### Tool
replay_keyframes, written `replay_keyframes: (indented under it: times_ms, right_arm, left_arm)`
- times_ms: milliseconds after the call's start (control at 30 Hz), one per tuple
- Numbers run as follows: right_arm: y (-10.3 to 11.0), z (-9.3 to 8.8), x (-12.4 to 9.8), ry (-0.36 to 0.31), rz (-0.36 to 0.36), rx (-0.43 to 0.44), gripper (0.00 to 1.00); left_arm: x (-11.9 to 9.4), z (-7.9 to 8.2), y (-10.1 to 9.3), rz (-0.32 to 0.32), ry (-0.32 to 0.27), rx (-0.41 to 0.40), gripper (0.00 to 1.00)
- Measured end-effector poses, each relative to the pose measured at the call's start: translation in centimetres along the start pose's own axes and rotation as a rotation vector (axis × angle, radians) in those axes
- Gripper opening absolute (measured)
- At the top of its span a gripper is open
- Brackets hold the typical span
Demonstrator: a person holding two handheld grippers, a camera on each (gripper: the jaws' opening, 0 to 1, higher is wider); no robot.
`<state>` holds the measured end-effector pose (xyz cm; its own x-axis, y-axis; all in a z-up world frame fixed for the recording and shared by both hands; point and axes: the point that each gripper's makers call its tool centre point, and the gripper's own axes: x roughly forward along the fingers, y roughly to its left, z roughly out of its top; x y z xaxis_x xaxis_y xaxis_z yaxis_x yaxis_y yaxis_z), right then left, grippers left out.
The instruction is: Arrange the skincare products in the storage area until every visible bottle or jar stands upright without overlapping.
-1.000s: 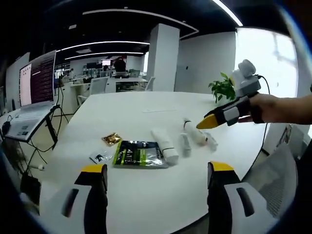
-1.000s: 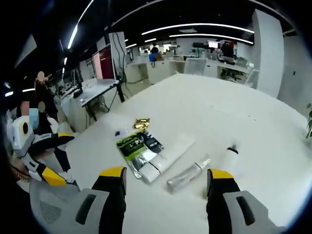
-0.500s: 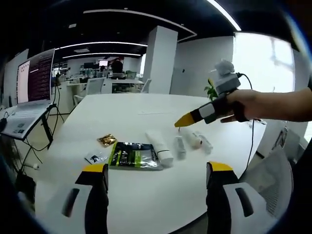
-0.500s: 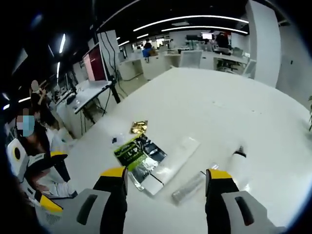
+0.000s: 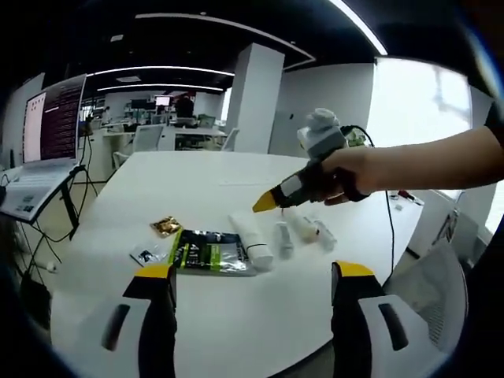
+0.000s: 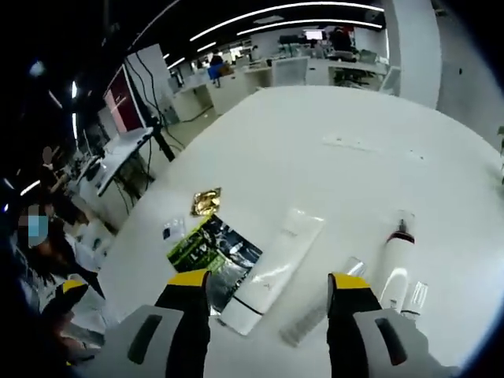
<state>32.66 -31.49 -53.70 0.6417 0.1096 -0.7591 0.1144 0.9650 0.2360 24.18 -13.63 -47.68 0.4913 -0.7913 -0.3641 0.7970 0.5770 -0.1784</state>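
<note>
Jaws of both grippers — left gripper [image 5: 250,277], right gripper [image 6: 268,283] — spread apart, empty; white tube [image 6: 272,270] (lying flat) beside green pouch [image 6: 206,250] on white table [image 6: 315,165].

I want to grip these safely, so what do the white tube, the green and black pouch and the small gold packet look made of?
White tube: probably soft matte plastic, with a flat crimped end. Green and black pouch: likely glossy foil or plastic film, with bright glints and creases. Gold packet: seemingly metallic foil, shiny and crinkled. All lie flat on the white table.
</note>
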Motion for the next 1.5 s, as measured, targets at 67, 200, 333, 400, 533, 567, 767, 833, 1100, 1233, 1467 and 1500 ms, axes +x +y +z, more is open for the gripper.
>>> replay_keyframes:
  times_ms: [67,200,333,400,533,567,767,833,1100,1233,1467,1500]
  right_arm:
    - [-0.2,0.0,1.3,0.007,-0.004,0.018,0.60]
    - [-0.3,-0.2,2.5,0.031,-0.012,0.038,0.59]
    - [-0.6,-0.3,3.5,0.044,-0.035,0.043,0.59]
    - [-1.1,-0.1,4.5,0.041,-0.058,0.045,0.59]
    - [-1.4,-0.1,4.9,0.041,-0.090,0.066,0.59]
    - [-1.7,0.0,5.4,0.039,-0.099,0.074,0.59]
    - [-2.3,-0.1,5.6,0.048,-0.128,0.093,0.58]
    - [-2.1,0.0,5.8,0.052,-0.122,0.099,0.58]
    - [-2.8,0.9,7.4,0.062,-0.145,0.090,0.60]
    - [-2.8,0.8,7.7,0.082,-0.150,0.080,0.59]
    - [-2.8,0.4,8.0,0.104,-0.168,0.051,0.56]
    - [-2.9,0.3,8.3,0.110,-0.168,0.051,0.55]
  left_arm:
    - [0.0,0.0,0.0,0.000,-0.001,0.002,0.74]
    - [0.0,0.1,0.0,-0.003,-0.003,-0.006,0.73]
    - [0.0,0.0,0.2,-0.009,0.000,-0.020,0.73]
    - [-0.1,0.2,0.0,-0.022,-0.013,-0.032,0.74]
    - [-0.1,0.1,0.3,-0.027,-0.015,-0.061,0.74]
    - [-0.1,0.1,0.3,-0.025,-0.014,-0.065,0.73]
    - [-0.3,0.8,0.2,-0.045,-0.057,-0.116,0.75]
    - [-0.2,0.6,0.1,-0.040,-0.047,-0.111,0.74]
    - [0.0,0.3,-0.2,-0.042,-0.020,-0.066,0.74]
    - [0.0,0.2,-0.1,-0.040,-0.018,-0.075,0.74]
    - [0.1,0.2,0.1,-0.033,-0.014,-0.085,0.71]
    - [0.1,0.1,0.1,-0.033,-0.010,-0.084,0.71]
